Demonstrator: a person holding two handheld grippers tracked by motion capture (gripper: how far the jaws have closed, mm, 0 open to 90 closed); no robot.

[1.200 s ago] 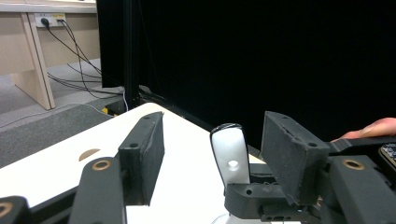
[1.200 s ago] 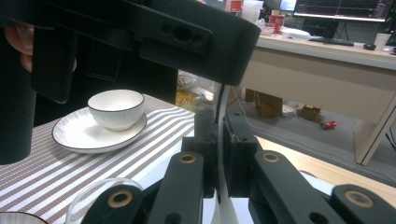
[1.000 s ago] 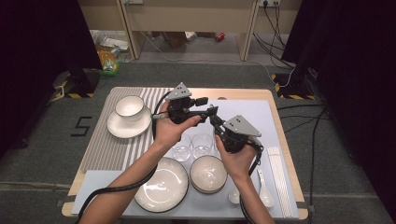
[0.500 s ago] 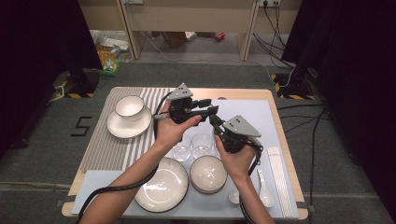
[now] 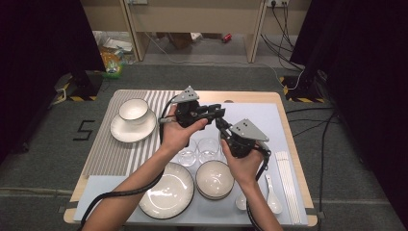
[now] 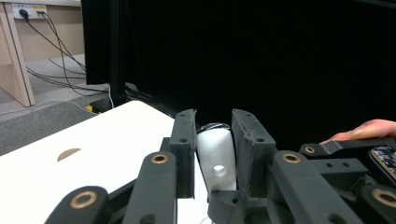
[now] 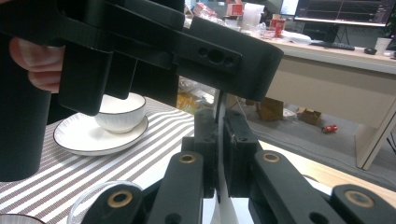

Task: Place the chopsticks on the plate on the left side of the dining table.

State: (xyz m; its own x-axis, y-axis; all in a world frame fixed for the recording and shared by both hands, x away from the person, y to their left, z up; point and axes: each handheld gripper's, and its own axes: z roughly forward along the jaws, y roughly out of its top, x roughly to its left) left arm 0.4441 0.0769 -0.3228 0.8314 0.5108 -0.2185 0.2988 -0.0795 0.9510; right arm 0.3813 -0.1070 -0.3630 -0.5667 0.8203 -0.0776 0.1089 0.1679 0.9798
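**white spoon changing hands above the table**

the white spoon (image 6: 215, 154) is in the air over the middle of the table (image 5: 250, 98), between the two grippers, above the two clear glasses (image 5: 208, 147). the right gripper (image 5: 222, 126) is clenched on it: in the right gripper view its jaws pinch a thin white edge. the left gripper (image 5: 216, 111) comes in from the left, and its jaws have just been closing with the spoon between them. in the left gripper view the white piece fills the gap and both pads seem to press on it, so both grippers look to be grasping it.

the spoon looks like glazed ceramic, so i judge it light, stiff, smooth and slippery, and likely to chip or break if it fell on the glasses or the bowl (image 5: 214, 178) nearer the person. the flat of the handle is probably the best place to grip, pads square on its two broad faces. the curved bowl end could squirm out. the right jaws should let go only when the left grip is firm.
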